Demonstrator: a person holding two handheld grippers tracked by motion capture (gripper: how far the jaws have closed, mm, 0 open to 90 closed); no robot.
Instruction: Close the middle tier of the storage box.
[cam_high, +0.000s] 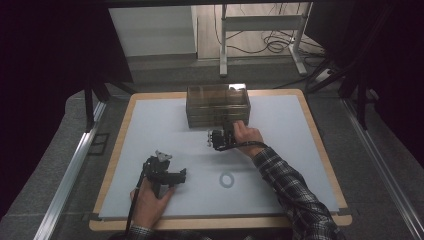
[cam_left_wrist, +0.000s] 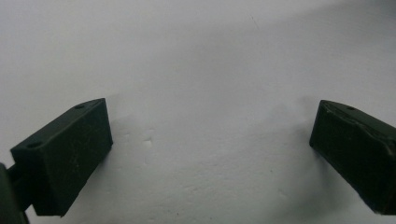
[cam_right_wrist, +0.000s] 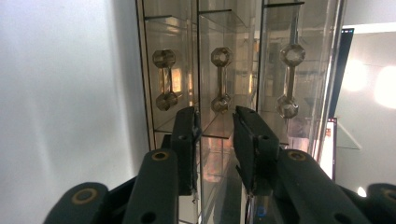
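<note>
Left gripper (cam_high: 172, 176): held well left of the drawer unit (cam_high: 218, 106), low over the surface (cam_high: 280, 165); fingers (cam_left_wrist: 65, 156) released, nothing grasped.
Tape ring (cam_high: 227, 180): left untouched, nearer the person than the unit.
Right gripper (cam_right_wrist: 217, 135): aimed at the middle handle (cam_right_wrist: 221, 77); fingers narrowed, handle not yet grasped.
Progress: early; all drawers judged closed.

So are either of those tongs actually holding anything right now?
No. The right tongs stand narrowly apart before the drawer box's middle handle, not gripping it; the left tongs gape over the table.
</note>
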